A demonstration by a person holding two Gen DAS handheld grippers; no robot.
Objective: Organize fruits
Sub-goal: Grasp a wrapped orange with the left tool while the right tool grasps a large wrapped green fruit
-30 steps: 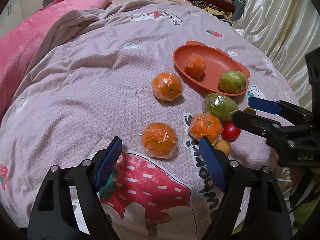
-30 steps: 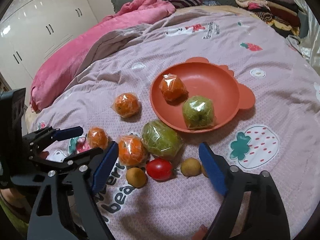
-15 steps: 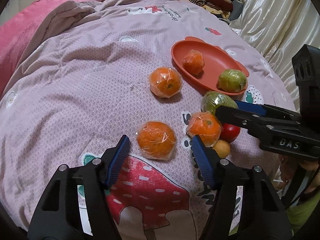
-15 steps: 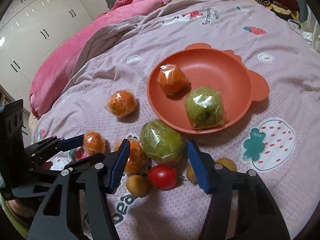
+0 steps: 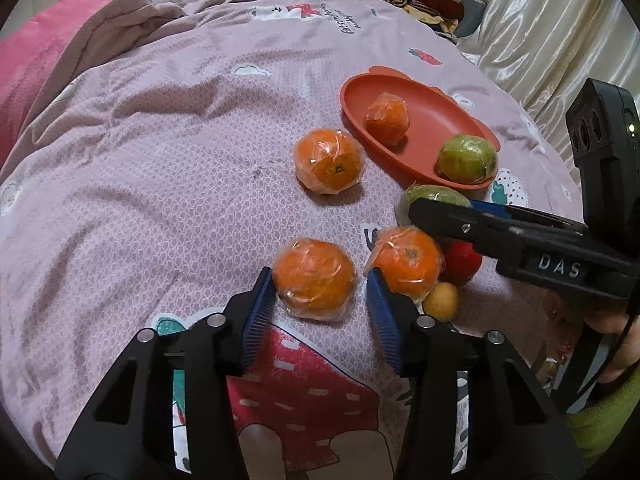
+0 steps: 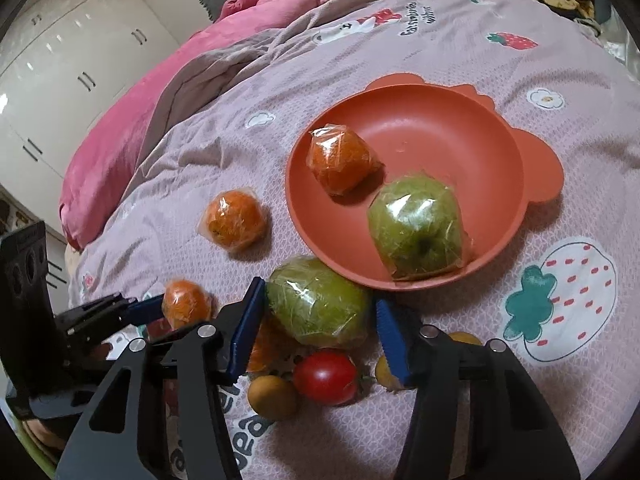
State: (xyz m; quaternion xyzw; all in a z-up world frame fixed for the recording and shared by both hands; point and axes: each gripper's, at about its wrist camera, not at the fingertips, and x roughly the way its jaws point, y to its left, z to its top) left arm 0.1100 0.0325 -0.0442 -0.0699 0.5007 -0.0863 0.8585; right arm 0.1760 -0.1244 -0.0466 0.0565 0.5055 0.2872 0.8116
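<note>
**Two grippers bracketing wrapped fruit beside a half-filled bowl**

Wrapped orange [image 5: 314, 278] resting on the bedspread [image 5: 160, 152], bracketed by the blue fingers [image 5: 258, 312] of the left gripper [image 5: 320, 304]; fingers spread wide, one pad just at the film on the left, the other standing off on the right and nearly touching a second wrapped orange [image 5: 406, 264]. Not yet gripped, by the look of the remaining gap. Approach low and level, presumably so that the pads meet the fruit at its widest girth, where slippery film gives least chance of squirting out.

Wrapped green apple [image 6: 318, 306] lying on the bed just outside the bowl rim, framed likewise by the right gripper [image 6: 320, 330]; fingers wide, left pad near the film, right pad apart. Placed there probably for a short lift over the rim.

Red bowl [image 6: 500, 140] holding one wrapped orange [image 6: 342, 160] and one wrapped green apple [image 6: 418, 226], suggesting the bowl as the collecting place and the task as partly done.

Further out: a third loose wrapped orange [image 5: 329, 166] near the bowl, a red tomato [image 6: 326, 376] and small yellow-brown fruits [image 6: 272, 396] crowded behind the apple. Crowding a likely hazard: closing fingers may nudge neighbours on the soft, yielding bedspread.

Pink quilt [image 6: 132, 128] and white wardrobe [image 6: 60, 60] beyond.
</note>
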